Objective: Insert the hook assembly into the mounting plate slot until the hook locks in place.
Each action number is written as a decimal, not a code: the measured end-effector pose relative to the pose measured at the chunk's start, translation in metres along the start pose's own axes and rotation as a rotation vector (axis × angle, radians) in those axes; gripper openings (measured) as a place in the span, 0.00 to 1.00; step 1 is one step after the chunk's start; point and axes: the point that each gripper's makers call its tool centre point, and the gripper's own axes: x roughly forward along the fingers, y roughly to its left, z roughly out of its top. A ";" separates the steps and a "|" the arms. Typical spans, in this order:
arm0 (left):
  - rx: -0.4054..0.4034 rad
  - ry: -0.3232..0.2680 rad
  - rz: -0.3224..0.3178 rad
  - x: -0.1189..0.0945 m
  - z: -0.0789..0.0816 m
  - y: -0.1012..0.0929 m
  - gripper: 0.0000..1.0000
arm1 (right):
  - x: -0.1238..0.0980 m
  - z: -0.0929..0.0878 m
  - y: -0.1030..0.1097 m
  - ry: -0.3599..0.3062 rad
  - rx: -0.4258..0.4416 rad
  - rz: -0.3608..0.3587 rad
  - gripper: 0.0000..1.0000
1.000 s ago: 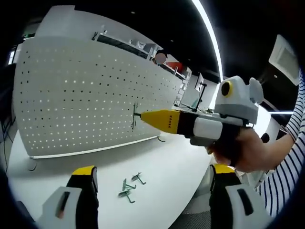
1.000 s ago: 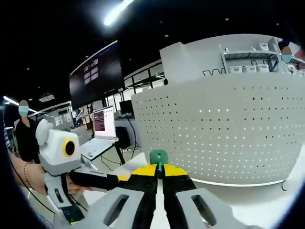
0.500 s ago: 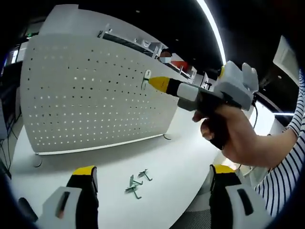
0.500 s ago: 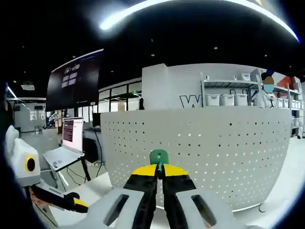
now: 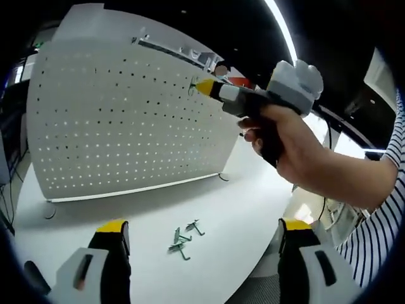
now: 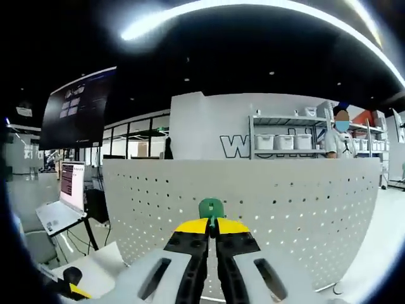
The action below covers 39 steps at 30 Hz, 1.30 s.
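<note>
A: Where is the hook assembly?
B: The green hook sits pinched between the closed yellow tips of the right gripper. In the left gripper view that same gripper is held up by a hand, its tip right at the upper holes of the white perforated mounting plate; whether the hook is in a slot I cannot tell.

A: And the left gripper?
B: The left gripper hangs low with its jaws spread wide apart, gripping nothing, over the white table.

A: Anything else on the table?
B: A small cluster of spare hooks lies on the table between the open jaws, well in front of the plate's foot.

A: Background?
B: In the right gripper view, shelving with white bins stands behind the plate, a laptop sits at left, and a person stands by the shelves.
</note>
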 end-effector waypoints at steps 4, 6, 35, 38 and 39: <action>-0.008 0.006 0.000 0.000 -0.003 0.002 1.00 | 0.009 0.004 -0.010 -0.016 0.002 -0.030 0.00; -0.015 0.005 0.001 0.000 -0.005 0.003 1.00 | 0.012 0.007 -0.014 -0.026 0.010 -0.042 0.00; -0.053 0.057 0.017 0.003 -0.016 0.018 1.00 | 0.050 0.010 -0.038 -0.079 0.063 -0.109 0.00; -0.054 0.061 0.019 0.004 -0.017 0.018 1.00 | 0.051 0.007 -0.038 -0.076 0.070 -0.111 0.00; -0.053 0.063 0.020 0.004 -0.017 0.019 1.00 | 0.052 0.006 -0.039 -0.075 0.070 -0.112 0.00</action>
